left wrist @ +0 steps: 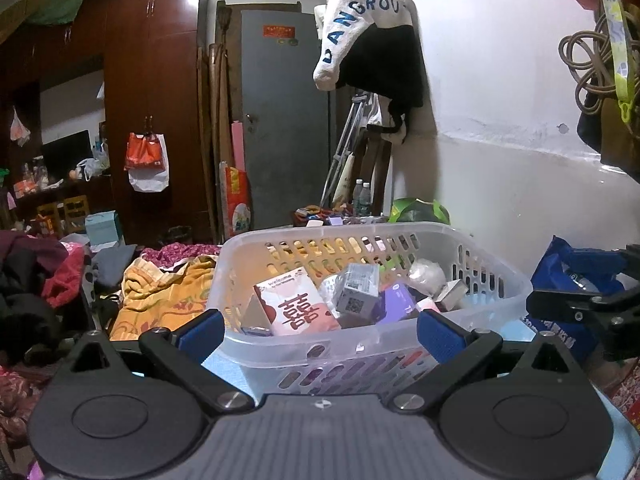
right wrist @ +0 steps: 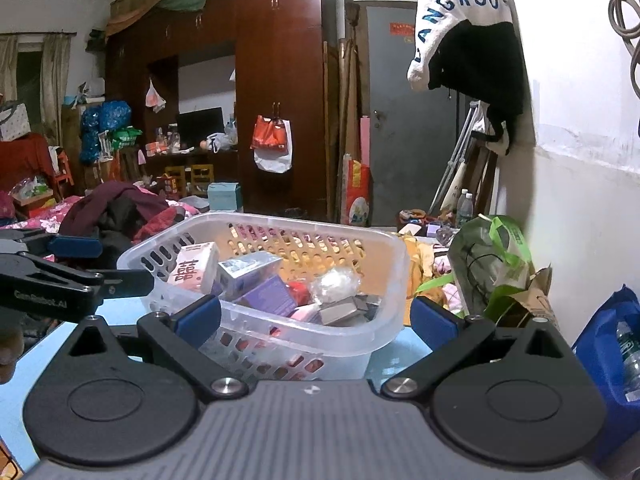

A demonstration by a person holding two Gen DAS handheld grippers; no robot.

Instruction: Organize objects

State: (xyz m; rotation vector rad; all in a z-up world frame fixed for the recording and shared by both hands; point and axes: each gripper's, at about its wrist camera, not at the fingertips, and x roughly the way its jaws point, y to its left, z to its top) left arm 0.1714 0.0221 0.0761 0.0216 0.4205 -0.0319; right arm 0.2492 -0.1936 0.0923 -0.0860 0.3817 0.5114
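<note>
A translucent perforated plastic basket [left wrist: 320, 230] [right wrist: 280, 220] stands on a light blue tabletop [right wrist: 120, 312]. Inside lie a pink box with a red character [left wrist: 296, 308] [right wrist: 194, 266], a grey box with a QR code [left wrist: 356, 286] [right wrist: 244, 270], a purple box [left wrist: 396, 300] [right wrist: 268, 296] and a white wrapped bundle [left wrist: 428, 272] [right wrist: 334, 284]. My left gripper [left wrist: 320, 334] is open, its blue pads either side of the basket's near rim and holding nothing. My right gripper [right wrist: 316, 320] is open too, facing the basket's near corner. Each gripper shows at the edge of the other's view [left wrist: 580, 304] [right wrist: 80, 280].
A blue bag with a bottle [right wrist: 612, 344] [left wrist: 568, 272] and a green bag [right wrist: 496, 264] sit to the right, by the white wall [left wrist: 520, 160]. Yellow cloth [left wrist: 160, 292] and piled clothes [right wrist: 120, 208] lie to the left. A white garment [left wrist: 360, 20] hangs overhead.
</note>
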